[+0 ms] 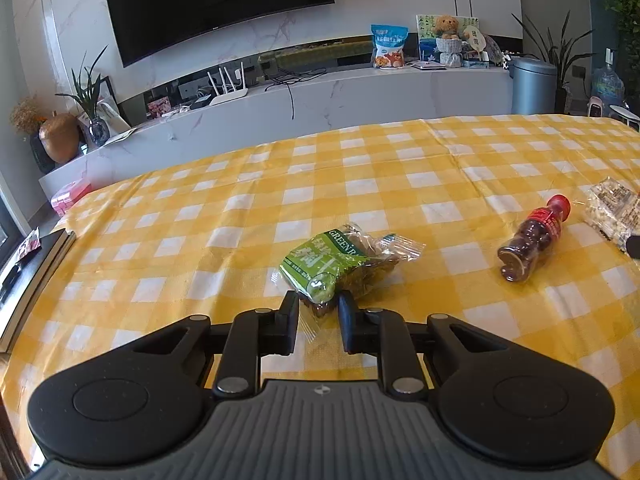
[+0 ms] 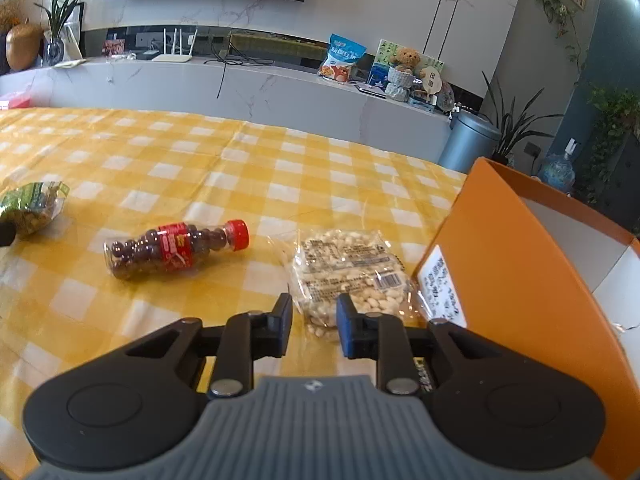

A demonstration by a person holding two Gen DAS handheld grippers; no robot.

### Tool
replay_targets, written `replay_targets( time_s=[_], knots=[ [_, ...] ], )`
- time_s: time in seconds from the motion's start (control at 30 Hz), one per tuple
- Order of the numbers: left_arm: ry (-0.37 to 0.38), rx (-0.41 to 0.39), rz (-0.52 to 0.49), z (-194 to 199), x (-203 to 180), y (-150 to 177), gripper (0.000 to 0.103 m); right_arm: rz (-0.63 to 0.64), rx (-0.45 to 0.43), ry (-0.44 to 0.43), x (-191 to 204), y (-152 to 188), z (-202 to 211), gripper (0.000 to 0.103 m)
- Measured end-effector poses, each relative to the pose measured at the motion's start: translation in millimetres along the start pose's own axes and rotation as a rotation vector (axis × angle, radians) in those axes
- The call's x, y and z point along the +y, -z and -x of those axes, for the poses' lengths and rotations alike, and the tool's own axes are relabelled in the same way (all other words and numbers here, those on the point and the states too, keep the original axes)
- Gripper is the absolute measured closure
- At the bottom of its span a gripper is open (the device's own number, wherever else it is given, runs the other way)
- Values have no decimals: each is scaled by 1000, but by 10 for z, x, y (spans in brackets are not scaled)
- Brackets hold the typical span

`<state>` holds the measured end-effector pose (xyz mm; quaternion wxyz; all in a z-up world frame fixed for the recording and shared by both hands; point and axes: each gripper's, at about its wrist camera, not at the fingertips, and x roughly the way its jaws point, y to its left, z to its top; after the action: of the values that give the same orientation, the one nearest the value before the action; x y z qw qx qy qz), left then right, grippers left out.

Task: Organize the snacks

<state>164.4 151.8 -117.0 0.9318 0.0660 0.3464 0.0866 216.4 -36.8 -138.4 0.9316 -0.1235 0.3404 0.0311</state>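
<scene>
A yellow-and-white checked cloth covers the counter, creased in places. Beyond it runs a long white marble ledge under a dark wall-mounted television, with a router, a blue snack bag, a teddy bear and potted plants along it, and a grey bin at its right end.

Landmark: the small red-capped bottle of dark round sweets, lying on its side. To its left lies the green snack packet; the left tongs are closed narrow on that packet's near end. To the bottle's right lies the clear packet of pale nuts; the right tongs stand narrow about its near edge, and whether the pads press it is hard to tell. Further right of the bottle stands an orange box, cut off by the frame edge, its inside mostly hidden.

Only the right wrist view shows the box. In the left wrist view the nut packet is clipped at the right edge; in the right wrist view the green packet is clipped at the left.
</scene>
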Motion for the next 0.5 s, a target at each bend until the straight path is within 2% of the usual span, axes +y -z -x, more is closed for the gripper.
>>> replay_targets(
  time_s=[0.13, 0.2, 0.23, 0.27, 0.5],
  knots=[
    [7, 1, 7, 50, -29, 7, 81, 20, 17, -2, 33, 110, 58, 81],
    [10, 1, 5, 86, -41, 8, 81, 21, 26, -11, 34, 146, 15, 90],
    [9, 3, 4, 108, -46, 12, 81, 21, 23, -13, 30, 152, 0, 98],
    [8, 6, 5, 130, -55, 12, 81, 24, 20, -17, 29, 152, -8, 101],
    [17, 25, 31, 411, -120, 85, 83, 59, 2, -82, 20, 180, 234, 103]
  ],
)
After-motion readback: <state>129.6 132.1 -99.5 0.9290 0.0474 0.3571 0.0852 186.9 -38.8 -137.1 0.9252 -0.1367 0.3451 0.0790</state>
